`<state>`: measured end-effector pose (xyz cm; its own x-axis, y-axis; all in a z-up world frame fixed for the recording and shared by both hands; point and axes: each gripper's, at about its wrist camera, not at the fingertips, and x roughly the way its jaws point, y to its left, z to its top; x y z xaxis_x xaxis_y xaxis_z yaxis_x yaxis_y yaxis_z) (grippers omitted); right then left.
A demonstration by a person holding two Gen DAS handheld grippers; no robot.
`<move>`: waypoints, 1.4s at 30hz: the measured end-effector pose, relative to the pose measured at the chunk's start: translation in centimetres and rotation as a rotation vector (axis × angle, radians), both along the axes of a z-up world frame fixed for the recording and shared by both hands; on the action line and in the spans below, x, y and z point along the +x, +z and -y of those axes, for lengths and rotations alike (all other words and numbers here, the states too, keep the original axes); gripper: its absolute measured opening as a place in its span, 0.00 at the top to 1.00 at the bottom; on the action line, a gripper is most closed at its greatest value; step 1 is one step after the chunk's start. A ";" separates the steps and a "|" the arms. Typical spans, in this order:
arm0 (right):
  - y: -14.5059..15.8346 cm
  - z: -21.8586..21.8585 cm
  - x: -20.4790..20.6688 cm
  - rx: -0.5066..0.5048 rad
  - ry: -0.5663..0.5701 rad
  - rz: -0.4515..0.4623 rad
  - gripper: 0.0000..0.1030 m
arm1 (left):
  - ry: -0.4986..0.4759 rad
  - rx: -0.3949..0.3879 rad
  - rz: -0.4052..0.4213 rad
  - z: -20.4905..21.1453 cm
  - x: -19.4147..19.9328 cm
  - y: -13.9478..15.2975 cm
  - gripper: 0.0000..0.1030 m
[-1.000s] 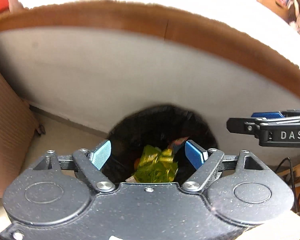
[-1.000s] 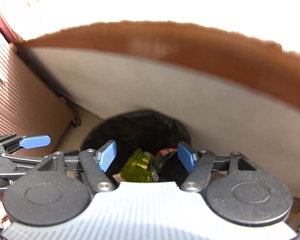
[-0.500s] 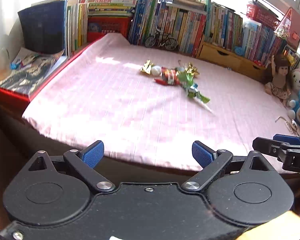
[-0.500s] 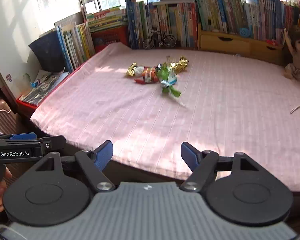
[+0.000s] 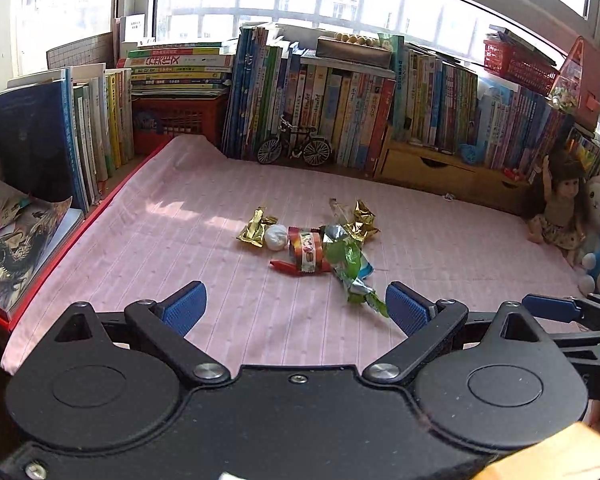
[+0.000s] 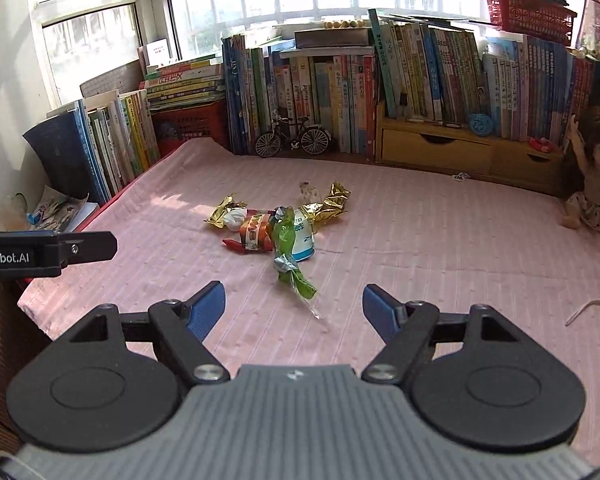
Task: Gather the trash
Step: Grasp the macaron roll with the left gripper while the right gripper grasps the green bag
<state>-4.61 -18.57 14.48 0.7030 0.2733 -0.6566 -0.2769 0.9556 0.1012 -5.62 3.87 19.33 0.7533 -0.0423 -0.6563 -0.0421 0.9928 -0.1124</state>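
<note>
- My left claw (image 5: 296, 306) is released and empty; its jaws have just been opening.
- My right claw (image 6: 294, 306) is released too, empty.
- Wrappers (image 5: 312, 244) lie mid-frame on the pink bed (image 5: 140, 240).

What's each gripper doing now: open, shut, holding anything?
Left gripper: open, jaws have just been opening, nothing between them.
Right gripper: open, has just widened, nothing between its jaws.

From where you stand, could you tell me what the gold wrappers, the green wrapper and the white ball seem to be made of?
Gold wrappers: probably metallised foil film, glossy with sharp creases.
Green wrapper: thin plastic film, shiny, partly see-through, twisted.
White ball: likely crumpled tissue or paper, matt and wrinkled; uncertain.
</note>
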 end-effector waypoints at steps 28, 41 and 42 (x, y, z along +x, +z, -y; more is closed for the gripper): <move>-14.1 -2.2 20.5 0.021 0.396 -0.417 0.73 | 0.097 0.025 -0.385 4.4 26.0 -15.9 0.69; -13.0 1.0 22.2 0.090 0.315 -0.393 0.79 | 0.097 0.047 -0.323 6.0 25.8 -12.8 0.73; -12.9 1.4 22.4 0.090 0.303 -0.386 0.79 | 0.097 0.050 -0.316 6.1 25.8 -12.5 0.73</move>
<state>17.79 -19.98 1.56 0.2938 0.4955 -0.8174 -0.4669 0.8206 0.3297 20.16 -2.21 6.86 0.5111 0.0576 -0.8576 -0.1615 0.9864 -0.0300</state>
